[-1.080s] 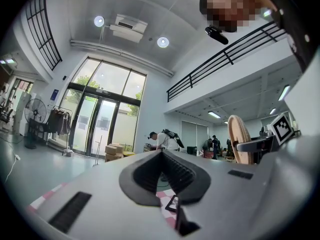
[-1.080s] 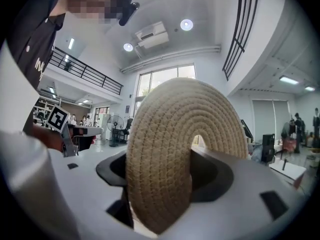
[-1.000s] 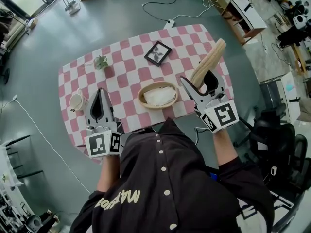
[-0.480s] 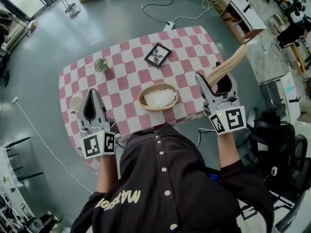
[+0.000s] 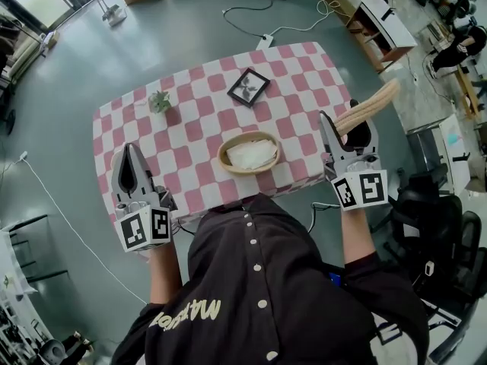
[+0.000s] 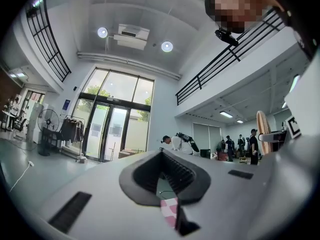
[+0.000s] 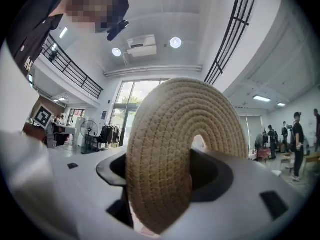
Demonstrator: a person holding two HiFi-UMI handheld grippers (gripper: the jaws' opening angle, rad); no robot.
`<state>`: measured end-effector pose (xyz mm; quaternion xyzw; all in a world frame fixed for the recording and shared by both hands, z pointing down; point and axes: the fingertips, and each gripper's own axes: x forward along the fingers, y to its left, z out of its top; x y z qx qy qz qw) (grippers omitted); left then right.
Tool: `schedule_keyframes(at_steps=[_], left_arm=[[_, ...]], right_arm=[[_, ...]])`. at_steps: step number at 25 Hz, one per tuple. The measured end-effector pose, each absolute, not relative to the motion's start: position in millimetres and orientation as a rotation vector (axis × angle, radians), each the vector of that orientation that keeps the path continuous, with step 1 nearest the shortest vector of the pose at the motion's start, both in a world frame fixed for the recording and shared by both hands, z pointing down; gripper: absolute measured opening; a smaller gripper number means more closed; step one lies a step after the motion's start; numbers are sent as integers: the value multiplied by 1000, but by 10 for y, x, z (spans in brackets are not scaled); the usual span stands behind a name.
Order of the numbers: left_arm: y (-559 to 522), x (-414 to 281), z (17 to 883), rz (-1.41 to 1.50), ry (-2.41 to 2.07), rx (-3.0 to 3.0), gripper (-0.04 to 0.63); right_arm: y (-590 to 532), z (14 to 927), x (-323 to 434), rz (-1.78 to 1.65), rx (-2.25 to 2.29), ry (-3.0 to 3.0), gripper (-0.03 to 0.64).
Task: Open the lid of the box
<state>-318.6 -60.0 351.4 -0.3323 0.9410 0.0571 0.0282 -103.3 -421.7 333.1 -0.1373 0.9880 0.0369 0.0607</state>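
I am clamping my right gripper on the woven lid, its pads pressing on both faces. I am holding it edge-up out past the table's rim, at about 2 o'clock from the box. The box is sitting uncovered near the middle of the checked cloth, with something white lying inside it. My left gripper is hovering at about 8 o'clock from the box, over the table's near corner, jaws closed together with nothing between them.

As I judge it, the opening itself is done and the step in hand is disposing of the lid. The next move calls for a free patch of cloth, well apart from the picture frame at 12 o'clock of the box and the small plant at 10 o'clock. It means tipping the lid flat before easing the pads off, so that it is not rolling away on its edge.

The head view is giving me the layout: the open box, and the lid only as a thin tan strip. The right gripper view is showing what that one cannot, the lid's coiled rope face filling the space between my right gripper's pads, with a small gap in the weave near the right pad. The left gripper view is showing my left gripper's tips meeting, a sliver of checked cloth below them, and the lid edge-on at 3 o'clock. Neither gripper view is showing the box.
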Motion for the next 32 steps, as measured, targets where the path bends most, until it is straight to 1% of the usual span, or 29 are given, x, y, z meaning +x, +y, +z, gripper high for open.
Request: schedule_keyframes(at_steps=[32], left_arm=[[-421,-3236,3521,200,2922,-1000,11]], right_arm=[[-4116,3587,-1248,86,-402,3059,316]])
